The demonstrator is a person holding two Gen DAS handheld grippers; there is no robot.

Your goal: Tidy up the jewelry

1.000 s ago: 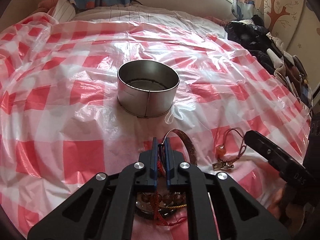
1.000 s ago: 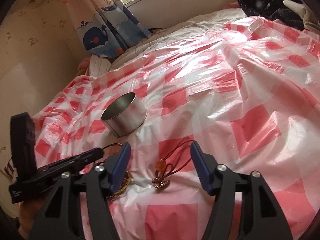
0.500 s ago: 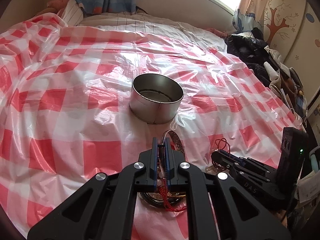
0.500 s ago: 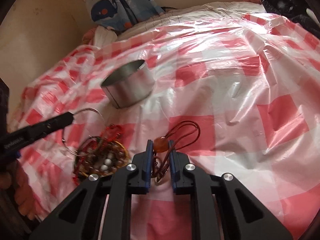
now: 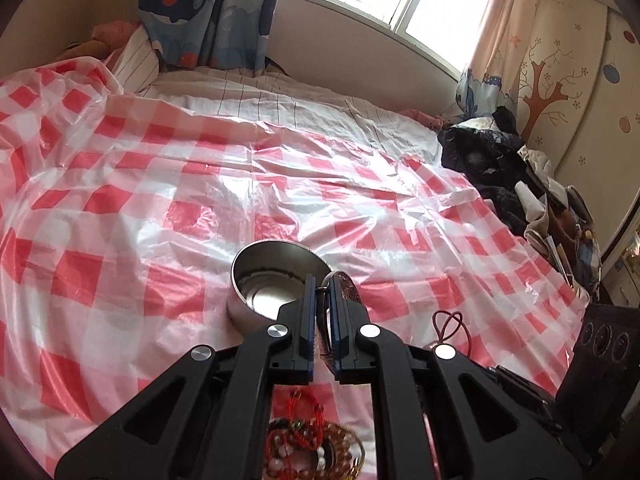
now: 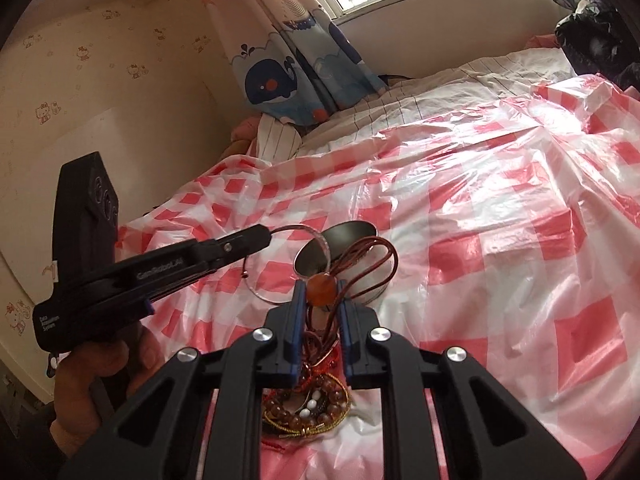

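Note:
A round metal tin [image 5: 276, 286] stands open on the red-checked plastic sheet [image 5: 160, 200]; it also shows in the right wrist view [image 6: 352, 236]. My left gripper [image 5: 322, 284] is shut on a thin metal bangle [image 5: 348, 286] and holds it raised beside the tin's near rim; the bangle shows as a ring in the right wrist view [image 6: 288, 268]. My right gripper [image 6: 320, 292] is shut on an amber-bead pendant [image 6: 320, 288] with a brown cord [image 6: 368, 260], lifted off the sheet. A pile of bead bracelets [image 6: 308, 404] lies below both grippers.
Dark clothes and clutter [image 5: 500, 168] are heaped at the bed's right edge. A striped bedsheet [image 5: 280, 104] and whale curtain [image 5: 200, 12] lie at the far end under the window. The left gripper's body [image 6: 120, 272] reaches in from the left in the right wrist view.
Both grippers have risen off the sheet with their pieces. The left carried the bangle up toward the tin; the right, open a second ago, closed on the pendant and lifted it.

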